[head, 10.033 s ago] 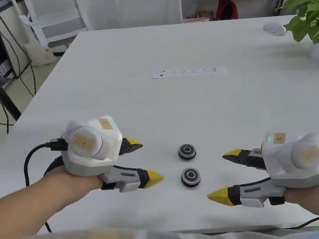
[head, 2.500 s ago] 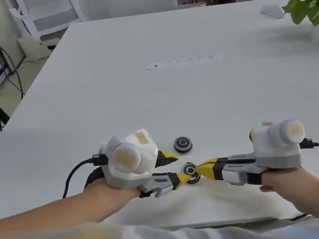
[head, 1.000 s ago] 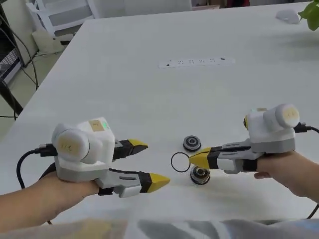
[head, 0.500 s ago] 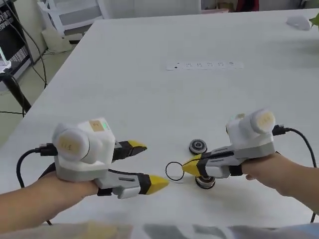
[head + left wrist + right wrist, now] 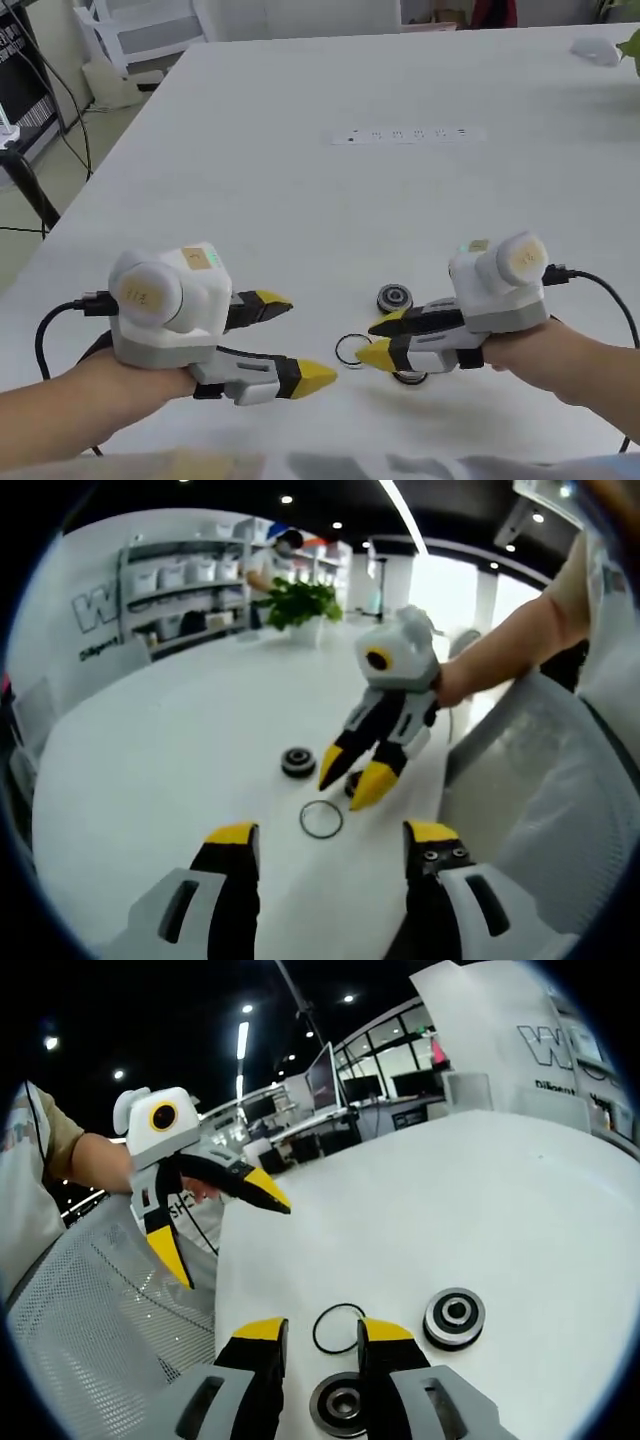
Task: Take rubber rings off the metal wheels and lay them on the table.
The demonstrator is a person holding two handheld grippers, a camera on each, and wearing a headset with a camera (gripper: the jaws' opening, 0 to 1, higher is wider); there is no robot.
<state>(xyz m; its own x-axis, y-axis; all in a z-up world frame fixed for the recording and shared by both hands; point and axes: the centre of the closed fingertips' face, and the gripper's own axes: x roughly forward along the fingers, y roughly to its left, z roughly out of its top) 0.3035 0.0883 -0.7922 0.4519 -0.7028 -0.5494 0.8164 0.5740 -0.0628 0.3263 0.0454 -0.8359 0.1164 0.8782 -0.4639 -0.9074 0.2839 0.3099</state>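
A thin black rubber ring (image 5: 338, 351) lies flat on the white table (image 5: 300, 180), just past the tips of my right gripper (image 5: 378, 339), which is open and empty. A bare metal wheel (image 5: 408, 377) sits under that gripper's jaws, and in the right gripper view the wheel (image 5: 338, 1402) shows low between them. Behind it stands a second wheel (image 5: 395, 297) with its black ring still on. My left gripper (image 5: 295, 337) is open, empty and a short way left of the ring. In the left gripper view the ring (image 5: 301, 820) lies ahead of its jaws, before the right gripper (image 5: 360, 775).
A white power strip (image 5: 405, 134) lies across the table further back. A cable (image 5: 600, 285) trails from the right gripper and another from the left. A mesh chair back (image 5: 90, 1330) stands off the table's near edge. Shelving (image 5: 140, 30) is beyond the far left corner.
The right gripper, which held the ring half a second ago, has opened and the ring now lies on the table. The left gripper let go of the wheel earlier and drew back left.
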